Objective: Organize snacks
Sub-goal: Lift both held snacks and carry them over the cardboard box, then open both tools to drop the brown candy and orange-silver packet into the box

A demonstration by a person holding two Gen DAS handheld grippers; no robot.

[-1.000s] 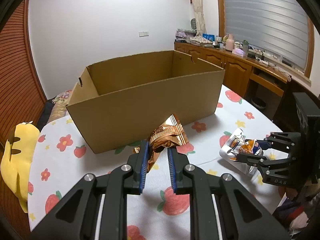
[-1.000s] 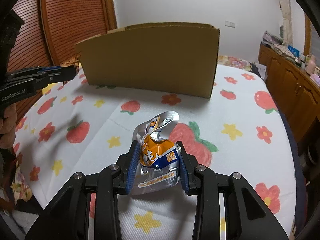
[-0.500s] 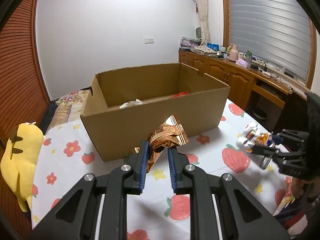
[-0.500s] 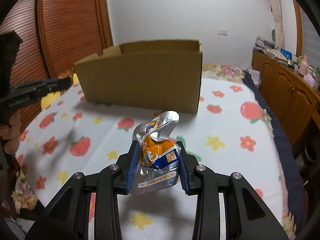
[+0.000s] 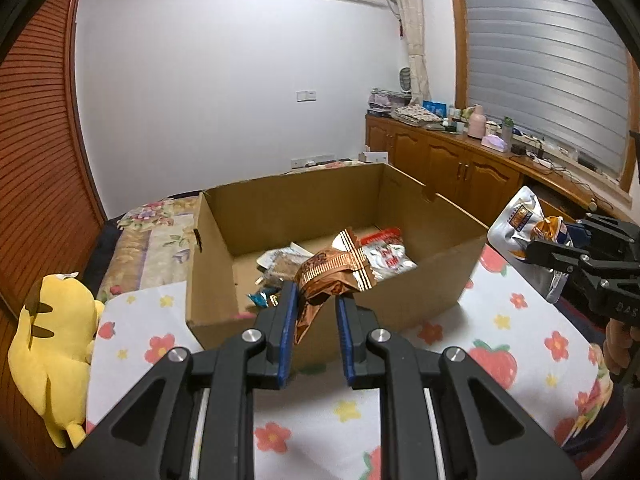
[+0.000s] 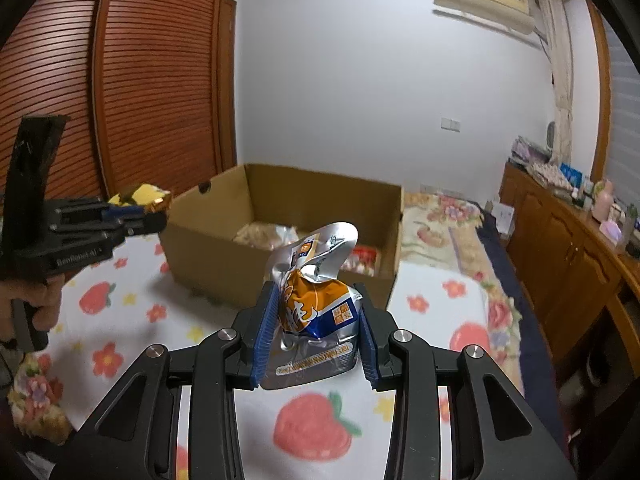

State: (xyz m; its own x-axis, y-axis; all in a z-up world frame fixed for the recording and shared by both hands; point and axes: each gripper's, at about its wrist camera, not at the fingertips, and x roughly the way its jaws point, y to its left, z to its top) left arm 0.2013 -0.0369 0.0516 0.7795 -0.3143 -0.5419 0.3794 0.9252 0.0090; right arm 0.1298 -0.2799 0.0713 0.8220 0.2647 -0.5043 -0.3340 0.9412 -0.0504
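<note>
My left gripper (image 5: 313, 304) is shut on a crumpled brown and gold snack packet (image 5: 334, 274), held in the air in front of the near wall of an open cardboard box (image 5: 424, 284). My right gripper (image 6: 316, 312) is shut on a silver, orange and blue snack pouch (image 6: 316, 300), also lifted above the table. The box (image 6: 208, 256) holds several snack packets, among them a red and white one (image 5: 386, 254). The right gripper and its pouch (image 5: 520, 226) show at the right of the left wrist view; the left gripper (image 6: 140, 216) shows at the left of the right wrist view.
The box stands on a white tablecloth with strawberries and flowers (image 5: 492, 360). A yellow plush toy (image 5: 52, 344) lies at the table's left edge. A bed with a floral cover (image 6: 440, 224) is behind the box. Wooden cabinets (image 5: 460, 168) with clutter line the right wall.
Both grippers have risen with their snacks still held, so the inside of the box has come into view. They have moved closer to the box.
</note>
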